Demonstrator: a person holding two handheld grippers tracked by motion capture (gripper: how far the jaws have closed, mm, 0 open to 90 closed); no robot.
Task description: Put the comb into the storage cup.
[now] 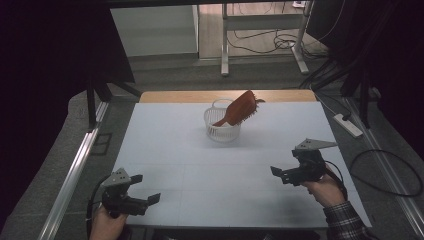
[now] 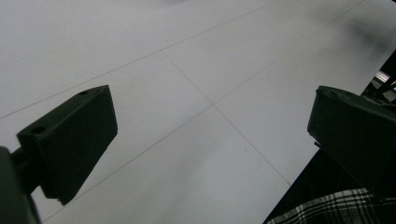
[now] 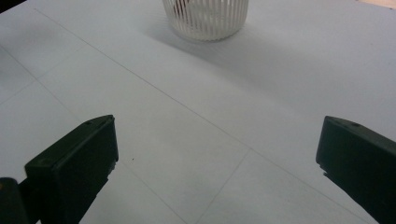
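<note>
The reddish-brown wooden hairbrush (image 1: 242, 107) already stood in the white slatted plastic basket (image 1: 221, 131); both grippers' jaws gaped wide, empty, well back.

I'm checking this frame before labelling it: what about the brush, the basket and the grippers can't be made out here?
- Hairbrush handle end: high view, hidden inside the white basket.
- Basket top and contents: right gripper view, cut off by the upper edge.
- Bristle detail: high view, too small and dim.
- Left gripper and right gripper: wrists cut off by the bottom edge.
</note>
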